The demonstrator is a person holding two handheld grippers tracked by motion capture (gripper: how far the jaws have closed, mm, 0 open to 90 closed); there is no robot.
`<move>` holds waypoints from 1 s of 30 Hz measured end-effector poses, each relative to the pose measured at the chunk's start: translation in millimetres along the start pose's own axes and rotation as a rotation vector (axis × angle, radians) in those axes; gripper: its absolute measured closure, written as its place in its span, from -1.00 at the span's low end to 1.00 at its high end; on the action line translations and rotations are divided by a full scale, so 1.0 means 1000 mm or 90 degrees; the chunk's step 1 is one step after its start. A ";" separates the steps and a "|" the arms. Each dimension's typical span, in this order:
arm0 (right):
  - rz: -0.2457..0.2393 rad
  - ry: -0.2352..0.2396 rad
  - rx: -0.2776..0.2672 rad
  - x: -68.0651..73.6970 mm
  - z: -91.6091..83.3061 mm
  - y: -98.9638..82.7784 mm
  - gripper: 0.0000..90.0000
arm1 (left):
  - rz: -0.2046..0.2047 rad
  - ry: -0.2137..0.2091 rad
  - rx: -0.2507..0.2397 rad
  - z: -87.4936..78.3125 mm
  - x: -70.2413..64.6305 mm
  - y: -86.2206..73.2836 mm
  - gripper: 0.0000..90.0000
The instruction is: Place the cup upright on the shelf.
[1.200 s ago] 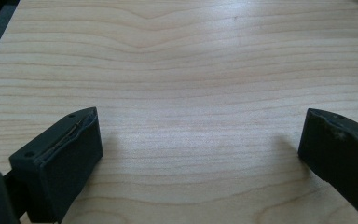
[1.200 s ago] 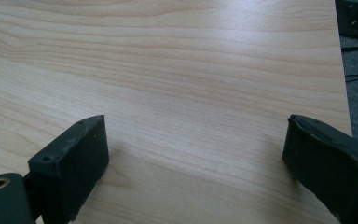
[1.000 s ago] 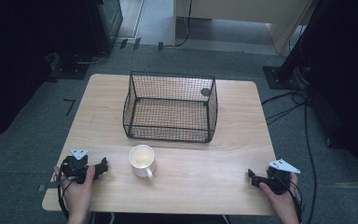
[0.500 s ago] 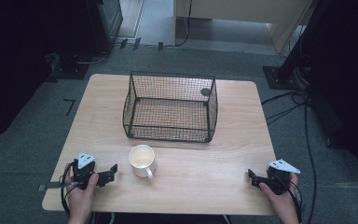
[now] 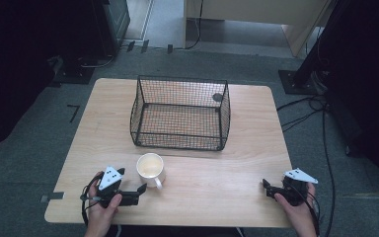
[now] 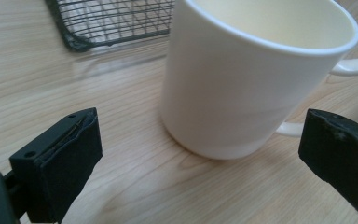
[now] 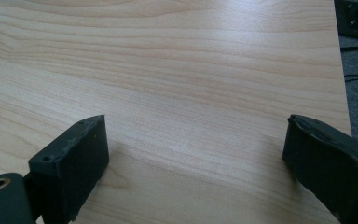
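The white mug point(image 5: 150, 168) stands upright on the bench point(image 5: 217, 173) just ahead of the wide-open left claw point(image 5: 137, 193), handle toward that claw's right jaw, while the right claw point(image 5: 268, 188), also wide, is well apart.

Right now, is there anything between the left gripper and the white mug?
Nothing visible. In the left gripper view the white mug stands upright on bare table just beyond the open fingers, its handle toward the right-hand one. The left gripper is close beside it; the wire basket sits beyond the mug.
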State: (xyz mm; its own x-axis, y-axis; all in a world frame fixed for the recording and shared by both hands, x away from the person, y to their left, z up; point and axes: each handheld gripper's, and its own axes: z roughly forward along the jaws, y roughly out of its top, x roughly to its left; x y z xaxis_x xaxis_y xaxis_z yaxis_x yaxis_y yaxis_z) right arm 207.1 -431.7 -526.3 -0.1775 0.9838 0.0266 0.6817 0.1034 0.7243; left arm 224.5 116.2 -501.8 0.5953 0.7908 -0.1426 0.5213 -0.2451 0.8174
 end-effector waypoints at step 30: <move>-0.001 0.003 0.000 -0.001 0.000 0.000 -0.85 | 0.065 -0.041 0.007 0.048 -0.014 0.019 -1.00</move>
State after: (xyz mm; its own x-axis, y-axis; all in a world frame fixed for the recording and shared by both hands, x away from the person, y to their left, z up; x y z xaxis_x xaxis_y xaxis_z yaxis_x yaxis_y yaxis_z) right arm 207.3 -432.3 -526.2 -0.1825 0.9828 0.0290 0.6813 0.1052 0.7244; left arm 254.9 73.4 -511.2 0.6838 0.7235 -0.0951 0.4624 -0.3289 0.8234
